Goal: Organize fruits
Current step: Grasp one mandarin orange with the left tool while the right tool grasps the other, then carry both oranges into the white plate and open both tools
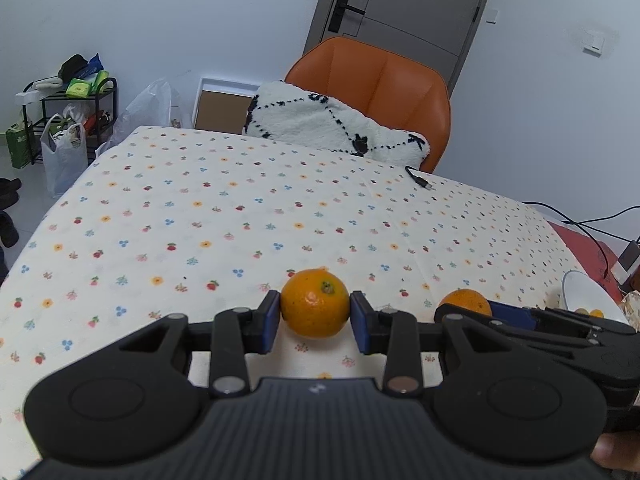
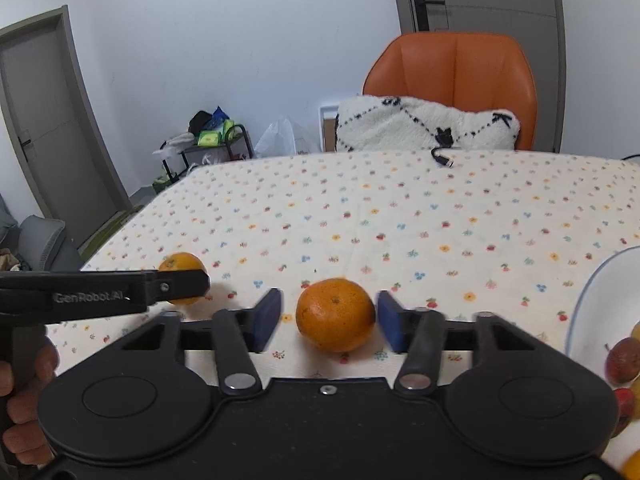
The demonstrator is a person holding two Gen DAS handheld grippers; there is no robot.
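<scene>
Mandarins sit on a flower-print tablecloth (image 1: 200,200), one between the jaws of each gripper.

Left side: the left gripper (image 1: 315,316) is closed on a mandarin (image 1: 314,304), both blue pads pressed to its flanks, fruit resting on the cloth or just above it; which cannot be told. In the right wrist view this gripper is seen side-on, its finger covering much of the fruit.

Centre: the right gripper (image 2: 328,320) stands narrowed around a second mandarin (image 2: 335,314). A gap is seen at the left pad; the right pad looks just beside the skin, contact not certain. No firm grip is judged yet. The pads are blurred.

Right side: a white bowl (image 2: 588,292) is cut off by the frame edge, with red and yellow fruit partly seen inside. It is judged to be the destination.

Risks: the round fruit could be nudged and rolled away if one pad arrives first. The grippers are near each other, so a clash is possible when both swing towards the bowl. Soft skin could be squeezed too hard.

Hidden: the bowl's full contents, and the underside of both mandarins.
</scene>
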